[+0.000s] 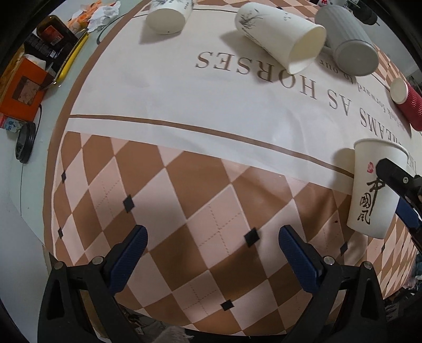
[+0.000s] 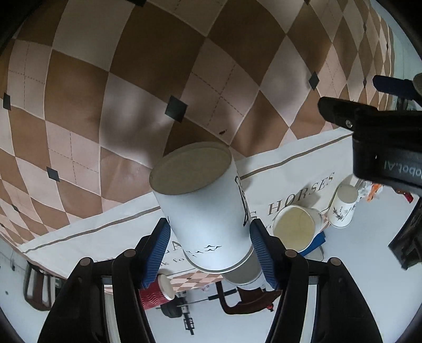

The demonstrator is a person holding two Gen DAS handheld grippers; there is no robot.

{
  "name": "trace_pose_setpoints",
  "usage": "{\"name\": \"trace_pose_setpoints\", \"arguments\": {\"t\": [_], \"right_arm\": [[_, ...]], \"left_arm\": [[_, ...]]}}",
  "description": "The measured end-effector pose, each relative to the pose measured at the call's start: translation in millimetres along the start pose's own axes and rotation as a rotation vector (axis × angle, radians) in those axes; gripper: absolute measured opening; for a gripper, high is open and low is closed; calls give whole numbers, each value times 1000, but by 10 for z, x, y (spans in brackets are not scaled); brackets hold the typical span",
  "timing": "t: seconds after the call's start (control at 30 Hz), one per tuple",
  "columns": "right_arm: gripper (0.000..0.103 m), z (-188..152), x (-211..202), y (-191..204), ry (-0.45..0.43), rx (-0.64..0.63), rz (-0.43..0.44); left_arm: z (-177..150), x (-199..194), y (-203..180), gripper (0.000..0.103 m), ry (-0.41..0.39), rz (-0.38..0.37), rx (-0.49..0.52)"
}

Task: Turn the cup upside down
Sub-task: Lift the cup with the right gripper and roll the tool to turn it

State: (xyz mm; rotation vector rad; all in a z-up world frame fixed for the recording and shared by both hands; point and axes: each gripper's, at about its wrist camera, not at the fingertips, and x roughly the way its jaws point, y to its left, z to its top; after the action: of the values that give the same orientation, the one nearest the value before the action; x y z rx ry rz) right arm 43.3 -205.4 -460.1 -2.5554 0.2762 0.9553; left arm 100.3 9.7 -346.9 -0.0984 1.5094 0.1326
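A white paper cup with black calligraphy [image 1: 372, 190] is held mouth up above the checkered cloth at the right edge of the left wrist view. My right gripper [image 2: 209, 234] is shut on this cup [image 2: 203, 200]; in the right wrist view its base faces the camera and the blue pads [image 2: 158, 245] press its sides near the rim. The right gripper's black finger [image 1: 395, 176] crosses the cup in the left wrist view. My left gripper [image 1: 212, 245] is open and empty over the checkered cloth, left of the cup.
Other cups are on the cloth's white band: two white cups on their sides [image 1: 279, 37] [image 1: 168, 15], a grey ribbed cup [image 1: 348, 39] and a red ribbed cup [image 1: 408, 103]. An orange box [image 1: 21, 92] and clutter sit off the cloth at left.
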Motion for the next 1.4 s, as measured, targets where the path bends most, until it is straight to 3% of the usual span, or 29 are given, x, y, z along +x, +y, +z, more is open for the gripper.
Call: {"name": "trace_pose_setpoints", "arguments": {"t": [0.27,0.4,0.73,0.97,1.3,1.4], "right_arm": [[62,-41,-99,-166,-13,149,99],[62,-133,-149,-349,-8,314,210],[62,-633,-52,-560,39,806,596],[61,-939,160,-500,113,1076,833],[62,-1429,694,53,209,1618,1389],[62,-1501,804,242,233,1735,1487]], "left_arm": [[97,-55,289,102,-12,18,-5],[146,-140,405,102,-28,32,-6],[260,-270,643,101,-60,54,7],[484,-273,438,102,-86,60,60],[488,-323,323,102,-88,48,77],[441,-355,248,102,-83,43,82]]}}
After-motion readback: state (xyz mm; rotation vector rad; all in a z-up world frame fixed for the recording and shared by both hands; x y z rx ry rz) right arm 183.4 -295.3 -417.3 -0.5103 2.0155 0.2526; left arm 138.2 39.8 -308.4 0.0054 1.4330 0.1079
